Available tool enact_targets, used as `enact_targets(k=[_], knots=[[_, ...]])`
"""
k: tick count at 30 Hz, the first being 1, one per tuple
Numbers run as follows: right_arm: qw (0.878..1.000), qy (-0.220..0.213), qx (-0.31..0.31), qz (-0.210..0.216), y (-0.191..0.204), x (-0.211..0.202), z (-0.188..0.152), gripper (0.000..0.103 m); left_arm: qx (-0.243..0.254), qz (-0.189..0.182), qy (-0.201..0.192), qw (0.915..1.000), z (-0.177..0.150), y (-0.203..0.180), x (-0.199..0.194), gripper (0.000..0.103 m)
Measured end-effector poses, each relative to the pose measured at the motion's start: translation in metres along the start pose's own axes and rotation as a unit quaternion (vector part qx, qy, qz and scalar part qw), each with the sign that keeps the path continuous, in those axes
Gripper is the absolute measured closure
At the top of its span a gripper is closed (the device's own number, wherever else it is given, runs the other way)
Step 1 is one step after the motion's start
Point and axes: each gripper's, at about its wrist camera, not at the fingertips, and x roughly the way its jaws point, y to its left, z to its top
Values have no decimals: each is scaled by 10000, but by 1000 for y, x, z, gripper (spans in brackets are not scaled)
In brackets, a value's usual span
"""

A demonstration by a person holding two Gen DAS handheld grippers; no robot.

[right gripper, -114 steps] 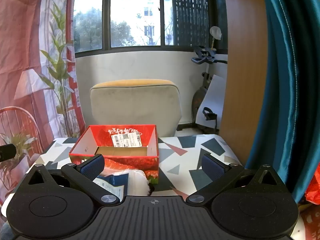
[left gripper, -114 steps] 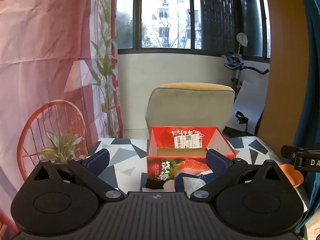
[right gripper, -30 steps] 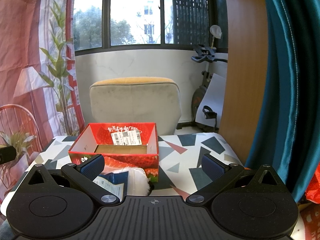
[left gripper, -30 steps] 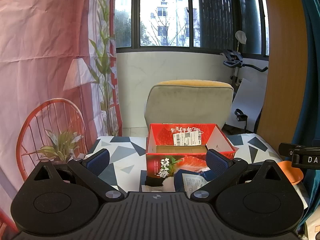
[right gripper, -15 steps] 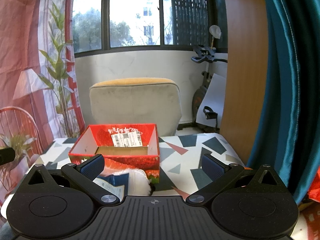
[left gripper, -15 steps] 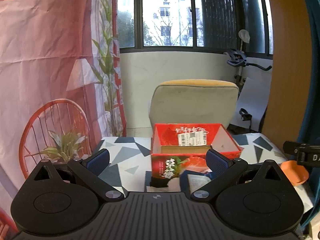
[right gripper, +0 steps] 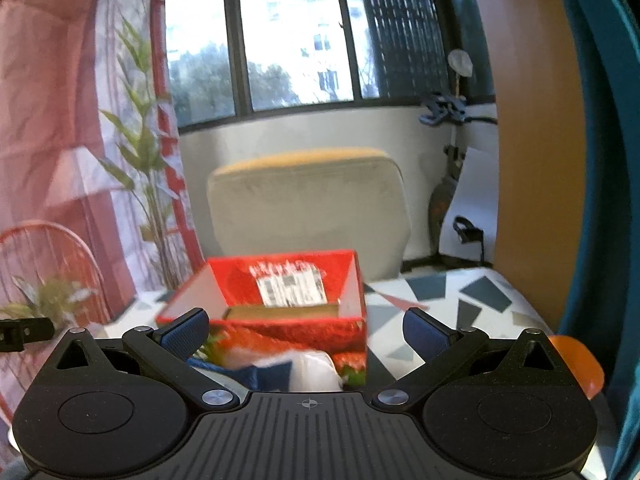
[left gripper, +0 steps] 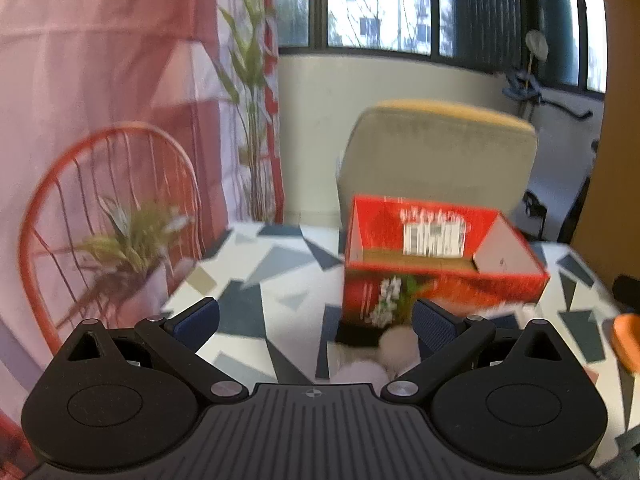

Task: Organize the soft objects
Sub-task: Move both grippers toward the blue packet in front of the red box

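**Two open grippers close in on soft bundle at foot of red box**

Two hand-held grippers face a desk [left gripper: 256, 276] patterned with grey and dark triangles, a padded chair back [left gripper: 436, 156] and a wide window behind it. A red cardboard box [left gripper: 436, 264], open-topped and apparently empty apart from a label on its inner wall, stands on the desk. The soft objects [right gripper: 304, 368], a blurred heap of white and dark blue material, lie on the desk touching the box's near wall.

Both tools are spread wide and hold nothing. The right gripper [right gripper: 306, 330] has the heap directly ahead, low between its fingers [right gripper: 426, 330]. The left gripper [left gripper: 316, 320] sees the same heap [left gripper: 384, 350] off to its right, beside its right-hand finger. By that reading the right gripper is better lined up for a first pick, and the box lies just beyond the heap. The heap's long axis cannot be made out through the blur.

Only the left view shows the box's white-flowered front panel and a potted plant [left gripper: 132, 240] by a red chair; the right view shows the blue fabric clearly. An orange object [right gripper: 576, 364] sits at the desk's right edge.
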Motion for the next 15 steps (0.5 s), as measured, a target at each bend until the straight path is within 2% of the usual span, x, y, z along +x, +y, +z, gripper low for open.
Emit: enact_targets(k=[3,8,13,15], knots=[[9999,116,-20,42,1,18,-8,0,109,-94,173,9997,-9,-4,16,0],[9983,106,-381,428,10,39,-19,0,233,-283,341,9987,-23,-13,38,1],[9983,399,-406,142,18,59,-32,0,365,-426,516,9971,-37,-21,50,8],[9979,509,-309,264,14,65,-43,0,334,-494,621,9963,-42,-20,54,9]])
